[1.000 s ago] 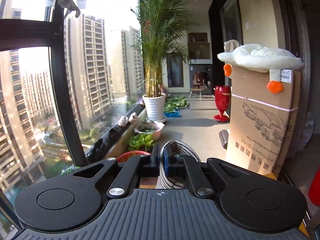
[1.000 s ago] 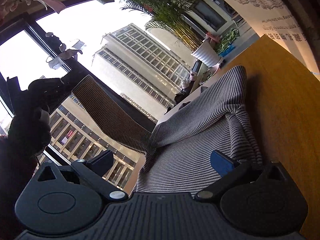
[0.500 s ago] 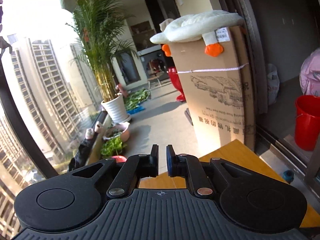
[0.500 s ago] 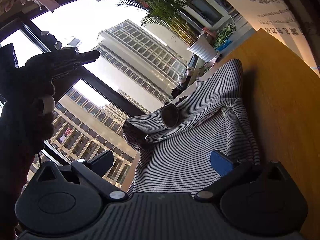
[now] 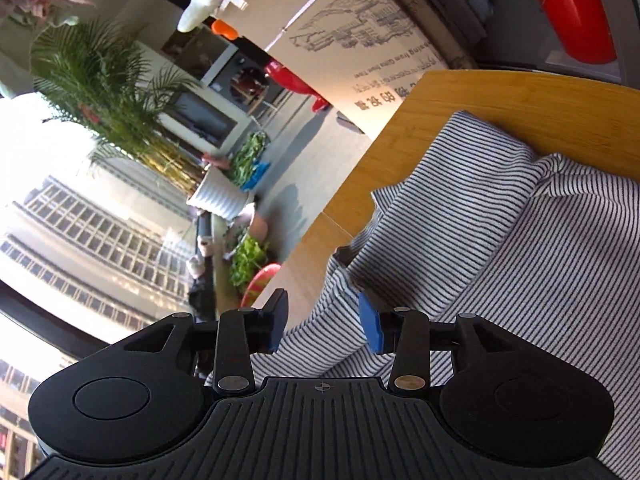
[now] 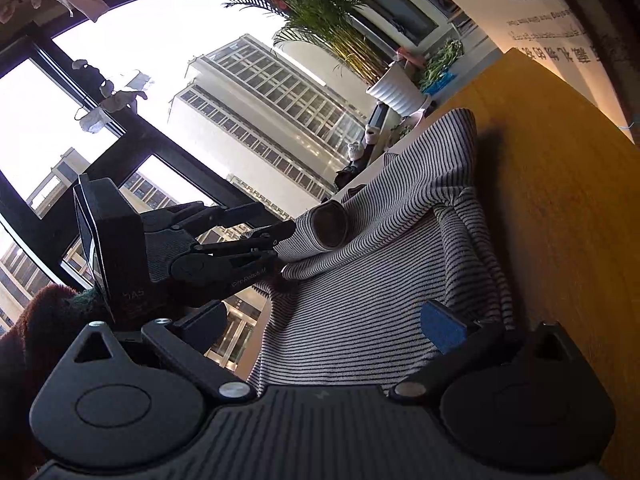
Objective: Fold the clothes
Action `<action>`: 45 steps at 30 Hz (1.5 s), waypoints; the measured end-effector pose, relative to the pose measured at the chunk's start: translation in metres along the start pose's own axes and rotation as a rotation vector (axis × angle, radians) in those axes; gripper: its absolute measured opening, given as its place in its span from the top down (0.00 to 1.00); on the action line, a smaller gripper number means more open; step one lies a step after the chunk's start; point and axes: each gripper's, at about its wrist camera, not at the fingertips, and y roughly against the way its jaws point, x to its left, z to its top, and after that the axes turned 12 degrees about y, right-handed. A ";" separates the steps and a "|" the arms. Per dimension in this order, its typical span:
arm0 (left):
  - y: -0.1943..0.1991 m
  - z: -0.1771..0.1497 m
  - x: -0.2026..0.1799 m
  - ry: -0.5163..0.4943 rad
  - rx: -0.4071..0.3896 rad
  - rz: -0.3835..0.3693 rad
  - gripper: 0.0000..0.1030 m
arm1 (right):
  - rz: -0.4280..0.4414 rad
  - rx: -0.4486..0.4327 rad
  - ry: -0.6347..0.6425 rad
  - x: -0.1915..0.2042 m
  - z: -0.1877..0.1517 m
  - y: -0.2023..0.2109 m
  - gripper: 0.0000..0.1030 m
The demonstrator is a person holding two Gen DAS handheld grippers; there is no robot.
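A grey and black striped garment [image 5: 500, 248] lies crumpled on a wooden table [image 5: 500, 96]; it also shows in the right wrist view [image 6: 360, 304]. Its sleeve lies folded over the body, with the cuff opening [image 6: 330, 226] showing. My left gripper [image 5: 324, 322] is open, its jaws on either side of a striped fold by the table's edge. It shows in the right wrist view [image 6: 280, 240] beside the cuff. My right gripper [image 6: 328, 324] is open wide, low over the garment's near part, holding nothing.
A large cardboard box [image 5: 360, 40] with a plush duck on top stands beyond the table. A red bucket [image 5: 572, 12] stands on the floor at the right. A potted palm [image 5: 216, 196] and other plants stand along the window. The table's edge [image 5: 344, 200] drops off to the left.
My left gripper let go of the sleeve, which dropped onto the garment. It then swung down to the sleeve by the table's edge and opened. My right gripper stayed in place, open.
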 end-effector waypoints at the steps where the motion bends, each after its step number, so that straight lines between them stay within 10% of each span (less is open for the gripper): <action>1: -0.005 -0.001 -0.004 0.001 0.004 -0.008 0.57 | -0.002 0.003 -0.001 0.000 0.000 0.000 0.00; 13: -0.055 -0.017 -0.006 0.068 0.114 0.046 0.54 | -0.013 0.028 -0.013 -0.003 -0.003 -0.004 0.00; 15: -0.055 -0.020 0.006 0.108 0.135 0.046 0.71 | -0.013 0.028 -0.012 -0.003 -0.004 -0.004 0.00; 16: -0.052 -0.018 0.017 0.167 0.141 0.024 0.95 | -0.013 0.029 -0.012 -0.002 -0.004 -0.004 0.00; 25: 0.023 0.062 0.138 0.711 -0.035 -0.140 0.95 | -0.012 0.028 -0.016 -0.002 -0.004 -0.003 0.00; 39: 0.040 0.129 0.067 0.636 -0.077 -0.356 0.94 | -0.005 0.024 -0.032 -0.004 -0.004 0.000 0.00; 45: 0.048 0.138 0.045 0.611 -0.099 -0.442 0.78 | -0.004 0.025 -0.040 -0.004 -0.005 0.001 0.00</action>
